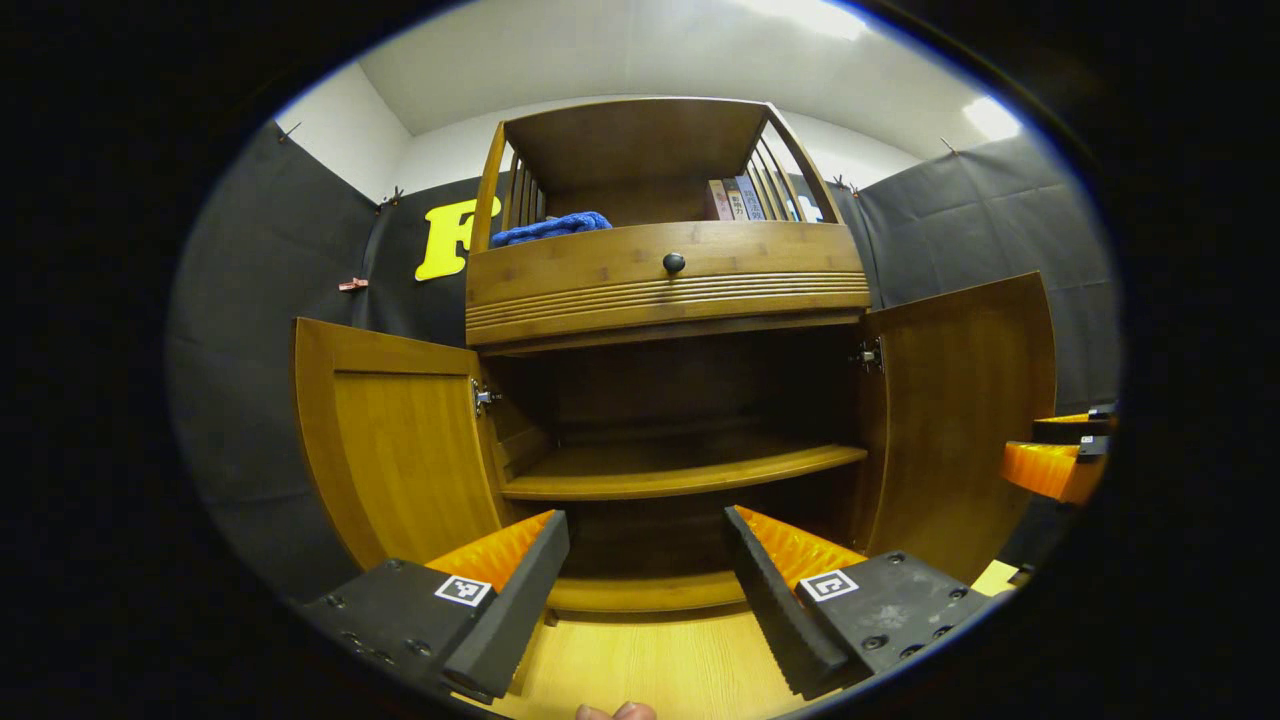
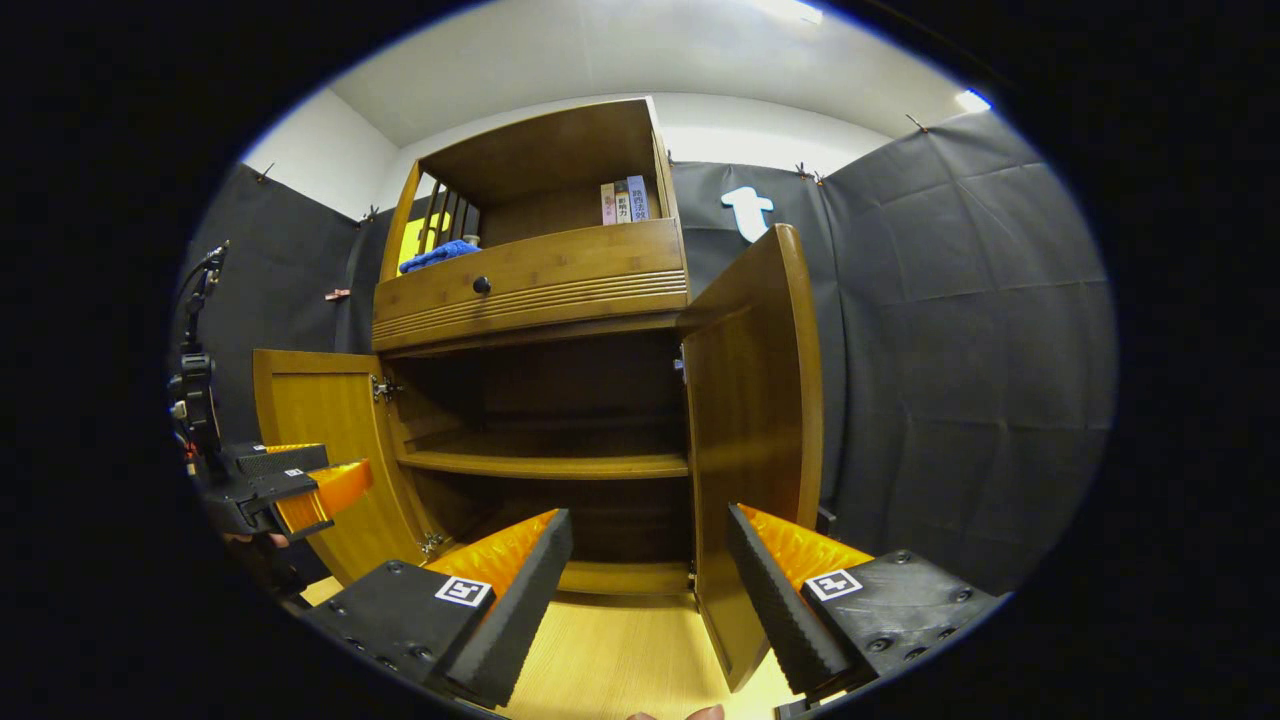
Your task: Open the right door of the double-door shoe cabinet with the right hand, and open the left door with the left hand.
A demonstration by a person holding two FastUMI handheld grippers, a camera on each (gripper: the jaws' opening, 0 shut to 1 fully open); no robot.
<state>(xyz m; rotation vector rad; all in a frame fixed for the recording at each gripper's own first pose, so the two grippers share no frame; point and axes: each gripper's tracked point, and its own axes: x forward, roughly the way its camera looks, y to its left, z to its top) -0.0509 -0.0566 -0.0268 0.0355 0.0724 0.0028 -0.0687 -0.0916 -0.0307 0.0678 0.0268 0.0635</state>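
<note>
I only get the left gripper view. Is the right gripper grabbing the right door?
Observer: No. The right gripper is open with nothing between its fingers; the right door stands open close in front of it.
Operator: Does the left door have a bottom hinge? My finger hides it.
Observer: Yes, the right gripper view shows a metal hinge at the left door's lower corner.

Both views look up from low near the floor at the open shoe cabinet (image 1: 660,400). The left gripper view faces it squarely; the right gripper view sits off to its right, beside the right door (image 2: 755,440).
</note>
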